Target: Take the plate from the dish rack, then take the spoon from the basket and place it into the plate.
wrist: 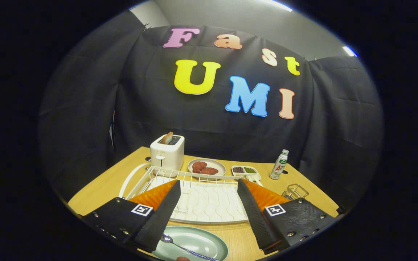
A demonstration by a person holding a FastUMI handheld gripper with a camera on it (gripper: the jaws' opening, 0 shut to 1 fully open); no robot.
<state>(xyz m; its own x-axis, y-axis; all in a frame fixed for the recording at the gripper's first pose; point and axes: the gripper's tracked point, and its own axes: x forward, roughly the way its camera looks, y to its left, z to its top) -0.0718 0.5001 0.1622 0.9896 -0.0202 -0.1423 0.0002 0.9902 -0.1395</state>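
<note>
A pale green plate [201, 241] lies on the wooden table just under my fingers, close to the near edge. A metal spoon [180, 246] with a patterned handle lies in the plate, its bowl by my left finger. My gripper [208, 185] hangs above, open wide, with nothing between its fingers [160, 214]. Beyond the plate stands the white dish rack [201, 199], which holds no dishes. A small wire basket [295, 191] sits to the right, just past my right finger.
A white toaster [167, 152] with a slice of bread stands behind the rack. A plate with two meat patties [207, 167], a small divided dish [245, 170] and a green-labelled bottle [279, 165] line the back of the table [100, 188].
</note>
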